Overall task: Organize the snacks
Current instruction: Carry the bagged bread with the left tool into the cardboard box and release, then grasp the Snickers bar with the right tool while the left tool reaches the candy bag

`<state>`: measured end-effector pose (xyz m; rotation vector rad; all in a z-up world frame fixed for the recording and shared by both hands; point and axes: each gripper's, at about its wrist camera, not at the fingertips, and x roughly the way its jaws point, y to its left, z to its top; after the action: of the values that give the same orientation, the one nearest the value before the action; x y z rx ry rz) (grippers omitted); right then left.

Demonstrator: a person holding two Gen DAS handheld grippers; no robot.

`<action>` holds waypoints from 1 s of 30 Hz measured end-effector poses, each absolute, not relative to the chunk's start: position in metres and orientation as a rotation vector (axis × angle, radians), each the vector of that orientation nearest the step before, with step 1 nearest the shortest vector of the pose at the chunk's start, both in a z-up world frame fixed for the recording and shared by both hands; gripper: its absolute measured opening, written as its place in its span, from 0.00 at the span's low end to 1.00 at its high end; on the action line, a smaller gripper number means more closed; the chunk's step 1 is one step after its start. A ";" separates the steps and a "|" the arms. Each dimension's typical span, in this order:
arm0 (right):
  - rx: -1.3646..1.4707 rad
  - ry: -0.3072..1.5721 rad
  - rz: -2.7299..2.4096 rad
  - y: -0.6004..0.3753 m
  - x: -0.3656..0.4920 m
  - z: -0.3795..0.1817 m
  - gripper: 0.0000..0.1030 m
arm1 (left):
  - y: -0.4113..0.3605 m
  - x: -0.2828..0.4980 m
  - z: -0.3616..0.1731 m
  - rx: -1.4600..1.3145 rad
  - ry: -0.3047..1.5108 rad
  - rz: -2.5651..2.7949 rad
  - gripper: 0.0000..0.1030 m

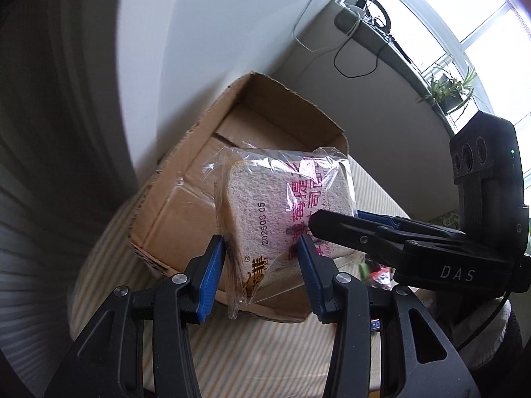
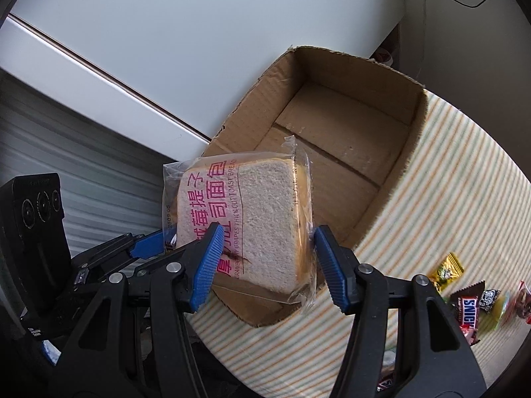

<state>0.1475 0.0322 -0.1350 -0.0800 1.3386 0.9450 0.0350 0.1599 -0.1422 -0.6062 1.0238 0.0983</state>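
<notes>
A clear-wrapped pack of sliced toast bread (image 1: 265,205) (image 2: 265,219) with pink lettering hangs above the near end of an open cardboard box (image 1: 186,152) (image 2: 365,76). My left gripper (image 1: 262,272) is shut on the pack's lower corner, blue pads on either side. My right gripper (image 2: 265,262) grips the same pack from the other side, and its finger (image 1: 318,225) reaches in from the right in the left wrist view. The left gripper's blue fingertip (image 2: 149,242) shows at the pack's left edge in the right wrist view. The box holds nothing that I can see.
The box stands on a striped cloth (image 2: 431,165) (image 1: 265,348). Several wrapped candies, among them a Snickers bar (image 2: 464,305) and a gold sweet (image 2: 446,270), lie on the cloth to the right. A white wall is behind the box; a windowsill with a plant (image 1: 448,89) is far right.
</notes>
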 end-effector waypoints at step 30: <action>-0.171 1.152 0.740 -0.071 0.122 -0.106 0.58 | 0.115 0.009 -0.128 -0.289 0.975 0.024 0.43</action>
<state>0.1224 -0.0711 -0.1062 -0.1714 1.1517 0.7399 0.0087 0.1146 -0.1281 -0.2889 0.9746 0.0244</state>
